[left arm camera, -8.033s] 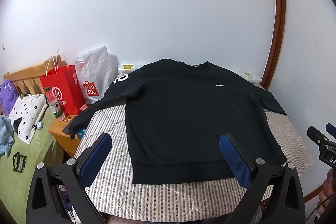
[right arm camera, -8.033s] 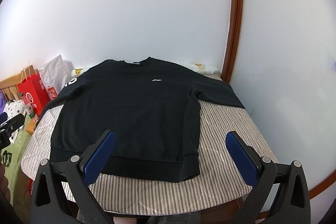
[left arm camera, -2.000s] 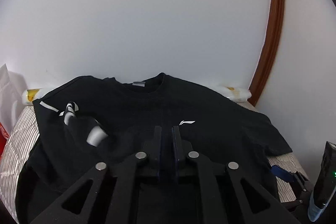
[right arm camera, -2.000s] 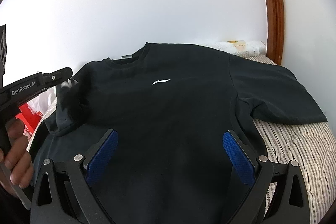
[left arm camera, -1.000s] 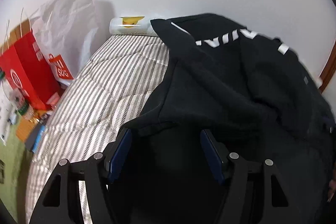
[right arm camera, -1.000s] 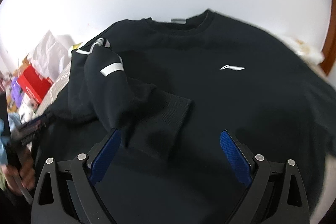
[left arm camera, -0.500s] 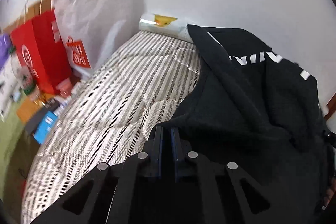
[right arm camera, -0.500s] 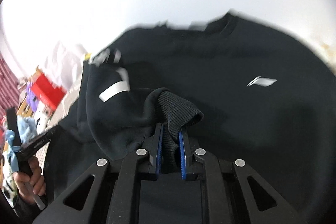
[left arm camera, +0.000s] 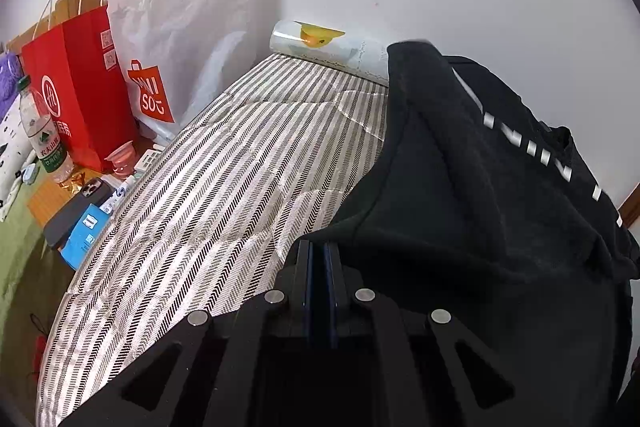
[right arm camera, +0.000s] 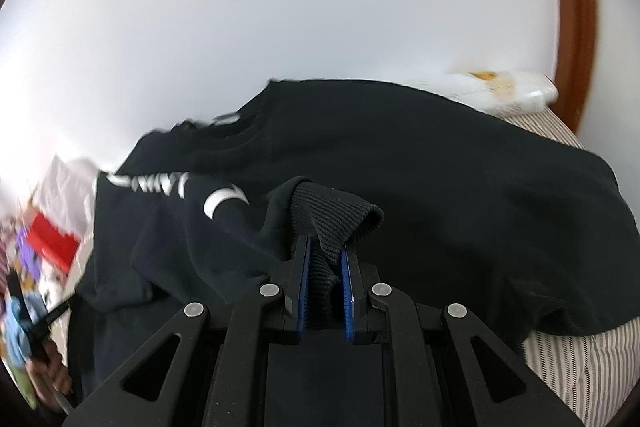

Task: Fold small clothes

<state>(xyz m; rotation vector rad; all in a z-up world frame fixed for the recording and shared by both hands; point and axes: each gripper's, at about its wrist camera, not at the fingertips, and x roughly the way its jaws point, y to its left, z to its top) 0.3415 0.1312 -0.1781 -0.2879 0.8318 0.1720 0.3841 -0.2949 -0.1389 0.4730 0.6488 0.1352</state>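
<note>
A black sweatshirt (left arm camera: 460, 207) lies on the striped bed cover (left arm camera: 220, 187), its left sleeve with white lettering (left arm camera: 520, 139) folded over the body. My left gripper (left arm camera: 319, 251) is shut, with the sweatshirt's side edge pinched at its fingertips. In the right wrist view the sweatshirt (right arm camera: 460, 179) fills the middle. My right gripper (right arm camera: 325, 243) is shut on the ribbed cuff (right arm camera: 332, 215) of that sleeve and holds it bunched up above the chest. The lettered sleeve (right arm camera: 160, 183) trails away to the left.
Left of the bed stand a red paper bag (left arm camera: 80, 87), a white plastic bag (left arm camera: 180, 27), a water bottle (left arm camera: 42, 131) and a phone (left arm camera: 76, 211). A rolled sheet (left arm camera: 320, 43) lies against the wall. A wooden door frame (right arm camera: 568, 7) rises at right. A hand (right arm camera: 48, 375) shows lower left.
Both grippers have gone from open to shut. The right one took the cuff and carried it rightward over the chest. The left one closed on the side edge and stayed there.
</note>
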